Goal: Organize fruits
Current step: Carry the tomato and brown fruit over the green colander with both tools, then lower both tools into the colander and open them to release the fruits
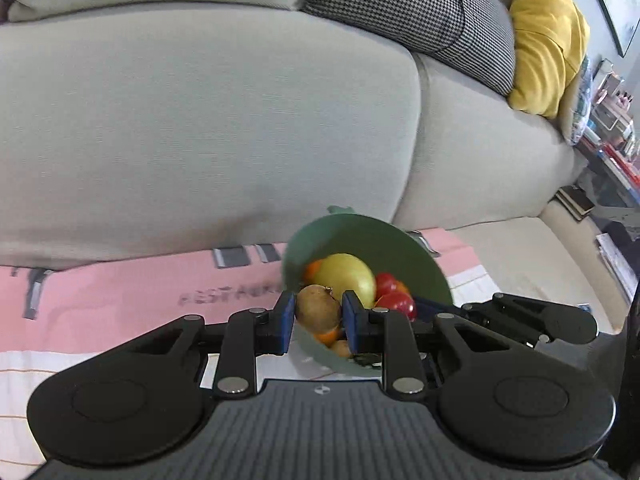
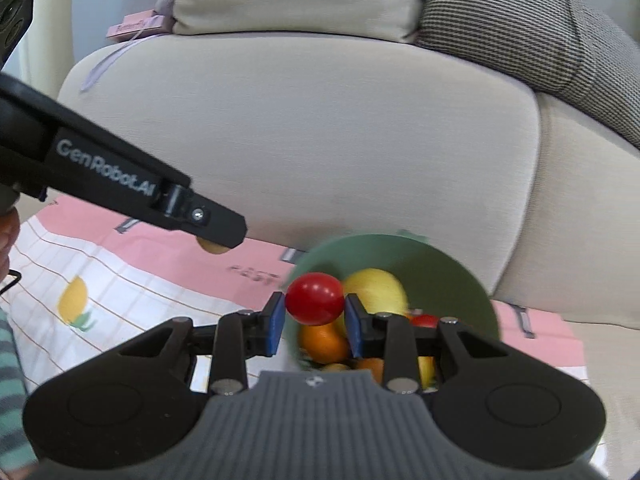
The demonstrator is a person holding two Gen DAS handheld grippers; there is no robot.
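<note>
In the left wrist view we see the pink band of a printed cloth (image 1: 120, 292) spread below the grey sofa (image 1: 200, 120), white with thin lines nearer to us. Our left gripper (image 1: 318, 314) is closed on a brown kiwi (image 1: 318, 308), its blue pads (image 1: 286, 316) pressing both sides of the fruit. The kiwi hangs over the near rim of the green bowl (image 1: 384, 240), which lies just beyond the fingers. Inside the bowl we make out a large yellow-green apple (image 1: 348, 276), a sliver of orange (image 1: 313, 269) at its left, and red tomatoes (image 1: 394, 298) at its right. Further right, a houndstooth cushion (image 1: 420, 16) and a mustard cushion (image 1: 548, 40) lean on the sofa back.

In the right wrist view the left gripper (image 2: 218, 242) reaches in from the left edge above the cloth (image 2: 80, 280), a bit of pale fruit showing under its tip, well apart from the bowl here. Our right gripper (image 2: 314, 312) is clamped on a red tomato (image 2: 315, 298), held between its blue pads (image 2: 274, 320) over the left rim of the bowl (image 2: 440, 264). Below the tomato lies an orange (image 2: 324, 342); the yellow apple (image 2: 376, 290) lies just right of it, and another red fruit (image 2: 424, 320) peeps out past the right finger. The bowl's rim is blurred.
</note>
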